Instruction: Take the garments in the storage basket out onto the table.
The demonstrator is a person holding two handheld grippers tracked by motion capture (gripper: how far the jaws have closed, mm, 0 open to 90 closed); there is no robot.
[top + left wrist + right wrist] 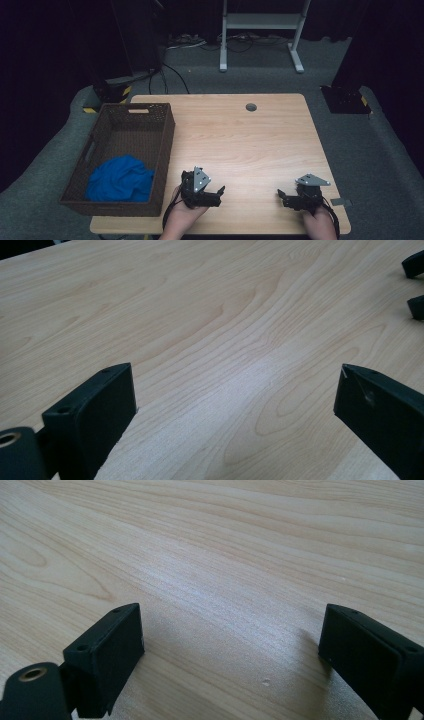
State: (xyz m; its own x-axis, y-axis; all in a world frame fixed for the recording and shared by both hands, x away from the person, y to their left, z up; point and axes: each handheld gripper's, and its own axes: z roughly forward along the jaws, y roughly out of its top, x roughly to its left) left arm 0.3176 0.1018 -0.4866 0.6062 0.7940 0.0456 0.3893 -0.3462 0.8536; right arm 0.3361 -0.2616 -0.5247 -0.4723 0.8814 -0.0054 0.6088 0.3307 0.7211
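Observation:
A dark woven basket [165, 145] stands at the table's left side with a crumpled blue cloth [120, 179] lying in its near end. My left gripper [220, 192] rests low over the wooden table [240, 140] near the front edge, just right of the basket, jaws open and empty. My right gripper [281, 196] sits near the front right, pointing left, also open with nothing between its jaws. In the left gripper view my left gripper [235, 390] frames bare wood, and the right gripper's fingertips [415, 262] show at the far right. Bare wood lies between my right gripper [230, 630] jaws.
A round cable hole [251, 107] sits near the table's far edge. A small grey tag [341, 202] lies at the front right corner. Beyond the table stand a white desk frame [260, 35] and cables on grey carpet.

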